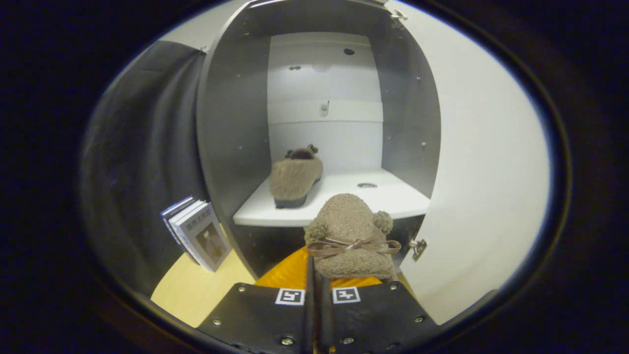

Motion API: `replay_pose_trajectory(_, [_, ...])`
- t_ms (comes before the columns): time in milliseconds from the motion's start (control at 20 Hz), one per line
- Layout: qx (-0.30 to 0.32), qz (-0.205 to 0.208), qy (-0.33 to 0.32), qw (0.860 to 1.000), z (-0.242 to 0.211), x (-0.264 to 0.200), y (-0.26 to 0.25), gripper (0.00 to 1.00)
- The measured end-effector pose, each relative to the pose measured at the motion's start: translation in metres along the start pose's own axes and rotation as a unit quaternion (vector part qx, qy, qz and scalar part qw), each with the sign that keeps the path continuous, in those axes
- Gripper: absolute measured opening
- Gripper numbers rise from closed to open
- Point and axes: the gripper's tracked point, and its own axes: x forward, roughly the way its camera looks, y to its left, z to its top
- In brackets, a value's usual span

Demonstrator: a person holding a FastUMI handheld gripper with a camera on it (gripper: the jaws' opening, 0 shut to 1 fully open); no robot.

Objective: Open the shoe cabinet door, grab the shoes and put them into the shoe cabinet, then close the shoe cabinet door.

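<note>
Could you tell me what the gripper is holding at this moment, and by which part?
The gripper is shut on the fuzzy brown shoe, pinching its heel-end rim, the bowed toe pointing toward the open cabinet.

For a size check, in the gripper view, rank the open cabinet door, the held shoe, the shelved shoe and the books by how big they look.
1. Cabinet door
2. Held shoe, shut in the tool; nearness inflates it
3. Books and shelved shoe: look alike, not ranked
</note>
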Motion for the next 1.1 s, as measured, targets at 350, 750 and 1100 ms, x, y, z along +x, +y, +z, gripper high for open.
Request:
replay_pose_trajectory(350, [-0.006, -0.017, -0.02, 1.0, 0.069, 0.078, -0.012, 0.07])
replay_pose_trajectory(750, [0.004, -0.035, -0.026, 0.999, 0.115, 0.162, -0.035, 0.06])
replay_pose_trajectory(1100, [0.0, -0.043, 0.004, 0.999, 0.106, 0.208, -0.041, 0.06])
